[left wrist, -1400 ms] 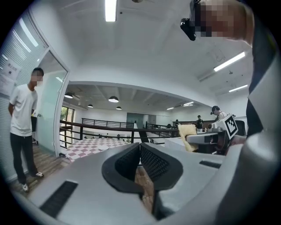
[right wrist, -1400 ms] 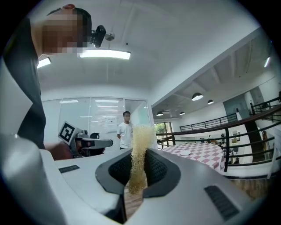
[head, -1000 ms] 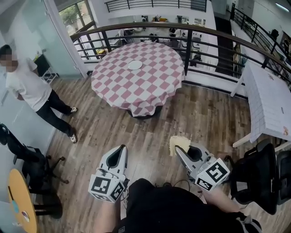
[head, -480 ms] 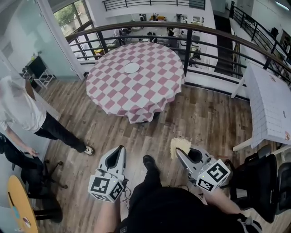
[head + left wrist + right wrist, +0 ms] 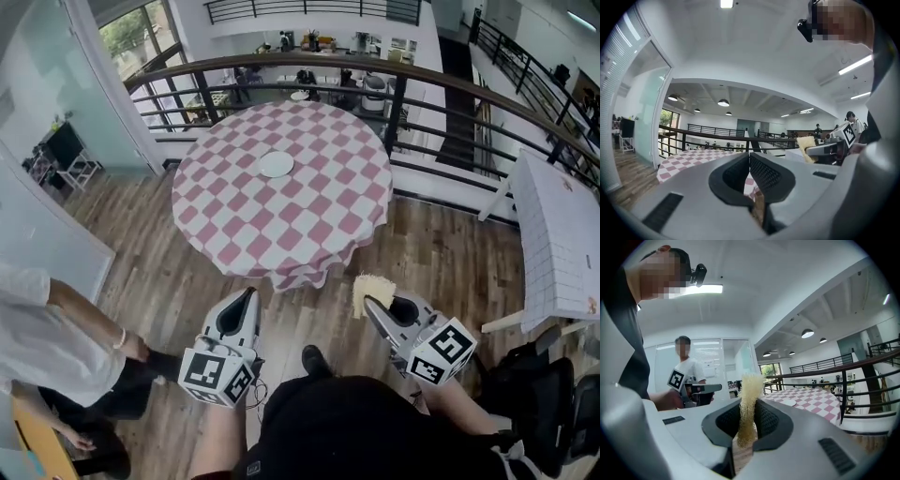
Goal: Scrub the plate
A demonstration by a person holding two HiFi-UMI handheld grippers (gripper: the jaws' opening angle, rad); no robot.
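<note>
A white plate (image 5: 276, 164) lies near the middle of a round table (image 5: 309, 220) with a pink-and-white checked cloth, well ahead of both grippers. In the right gripper view the plate (image 5: 788, 402) shows small beyond the jaws. My right gripper (image 5: 367, 302) is shut on a pale yellow scrubbing pad (image 5: 372, 290), which stands up between its jaws (image 5: 749, 399). My left gripper (image 5: 251, 292) is shut with nothing in it, its pads (image 5: 761, 172) meeting in front of the table's cloth (image 5: 679, 161). Both grippers hang over the wooden floor short of the table's near edge.
A dark railing (image 5: 422, 80) curves behind the table. A white table (image 5: 558, 225) stands at the right, with a black office chair (image 5: 539, 394) near it. A person in a white shirt (image 5: 37, 347) bends at the lower left. A glass wall (image 5: 56, 103) runs along the left.
The round table has come closer and lower in the head view as both grippers moved toward it. The person at the left has bent down and shifted toward the lower left.
</note>
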